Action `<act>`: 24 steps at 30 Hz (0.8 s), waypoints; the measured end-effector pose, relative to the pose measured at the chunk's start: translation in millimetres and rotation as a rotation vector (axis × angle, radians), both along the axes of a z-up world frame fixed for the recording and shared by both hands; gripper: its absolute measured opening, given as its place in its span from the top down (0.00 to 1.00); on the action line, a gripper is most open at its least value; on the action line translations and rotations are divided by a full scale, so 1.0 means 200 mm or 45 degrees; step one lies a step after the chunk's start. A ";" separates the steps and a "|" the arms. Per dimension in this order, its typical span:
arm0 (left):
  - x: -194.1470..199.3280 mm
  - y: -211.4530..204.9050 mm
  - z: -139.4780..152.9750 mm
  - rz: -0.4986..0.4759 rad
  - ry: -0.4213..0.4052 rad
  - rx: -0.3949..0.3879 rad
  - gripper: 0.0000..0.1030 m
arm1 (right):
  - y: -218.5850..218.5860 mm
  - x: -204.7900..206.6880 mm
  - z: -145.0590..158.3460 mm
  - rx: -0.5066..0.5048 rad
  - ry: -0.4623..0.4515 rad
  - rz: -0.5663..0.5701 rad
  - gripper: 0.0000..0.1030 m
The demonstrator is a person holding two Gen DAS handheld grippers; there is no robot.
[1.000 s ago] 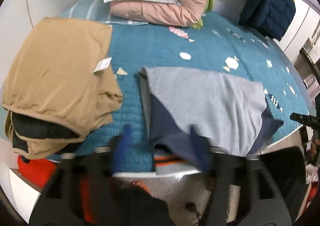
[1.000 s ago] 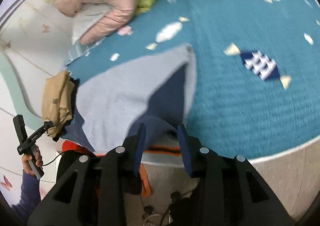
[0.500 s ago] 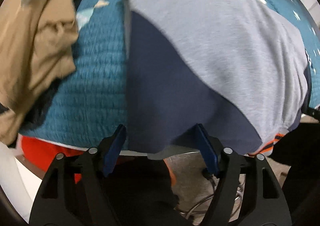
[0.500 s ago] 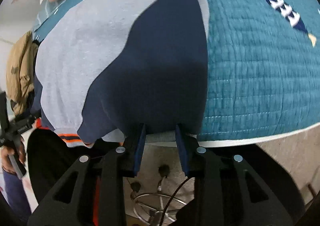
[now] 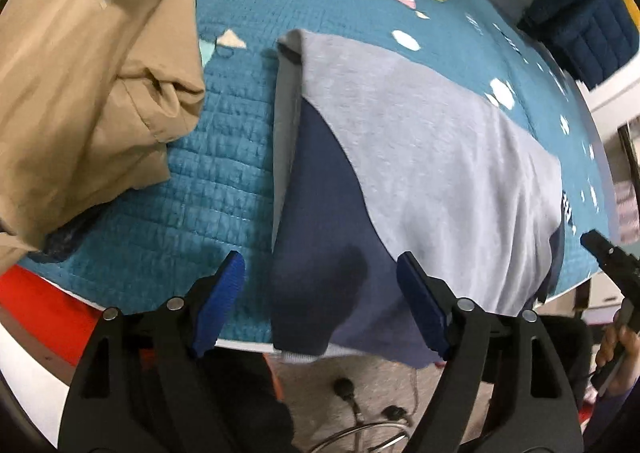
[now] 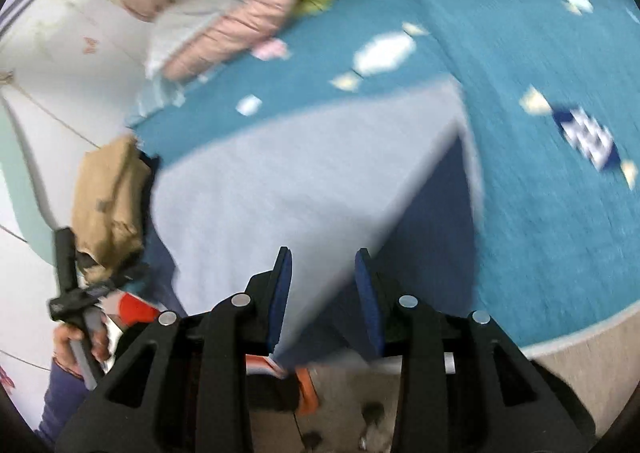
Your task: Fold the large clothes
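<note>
A grey and navy sweatshirt (image 5: 420, 157) lies folded on the teal bed quilt (image 5: 224, 181), its lower end hanging over the bed's near edge. My left gripper (image 5: 320, 293) is open, its blue pads on either side of the navy hem, not closed on it. In the right wrist view the same sweatshirt (image 6: 288, 181) fills the middle, blurred. My right gripper (image 6: 323, 293) stands at the sweatshirt's near edge with its pads apart and cloth between them; no firm grip shows.
A folded tan garment (image 5: 88, 77) lies left of the sweatshirt, and also shows in the right wrist view (image 6: 108, 205). Pink and green bedding (image 6: 240, 1) is piled at the head of the bed. A navy and yellow jacket (image 5: 584, 29) hangs at the far right. Cables lie on the floor below.
Both grippers dipped close to the sweatshirt's hanging hem half a second ago and have now pulled back up. The left gripper stays open; the sweatshirt lies as before.
</note>
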State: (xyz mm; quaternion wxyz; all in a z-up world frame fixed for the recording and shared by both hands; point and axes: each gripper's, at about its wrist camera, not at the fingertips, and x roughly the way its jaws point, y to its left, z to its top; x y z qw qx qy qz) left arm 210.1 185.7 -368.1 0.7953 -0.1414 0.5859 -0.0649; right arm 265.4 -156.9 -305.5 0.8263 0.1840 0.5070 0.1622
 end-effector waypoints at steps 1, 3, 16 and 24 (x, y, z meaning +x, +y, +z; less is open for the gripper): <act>0.01 0.00 -0.03 0.013 0.016 -0.024 0.23 | 0.04 0.04 0.00 0.016 -0.014 0.004 0.68; 0.02 -0.01 -0.07 0.017 0.046 -0.039 0.23 | 0.14 0.13 0.00 0.033 -0.032 0.018 0.67; 0.02 -0.10 -0.18 0.015 0.038 -0.048 0.15 | 0.53 0.62 -0.40 -0.079 0.237 0.050 1.00; 0.01 -0.07 -0.19 0.019 0.036 -0.062 0.14 | 0.48 0.42 -0.37 0.020 0.260 0.101 1.00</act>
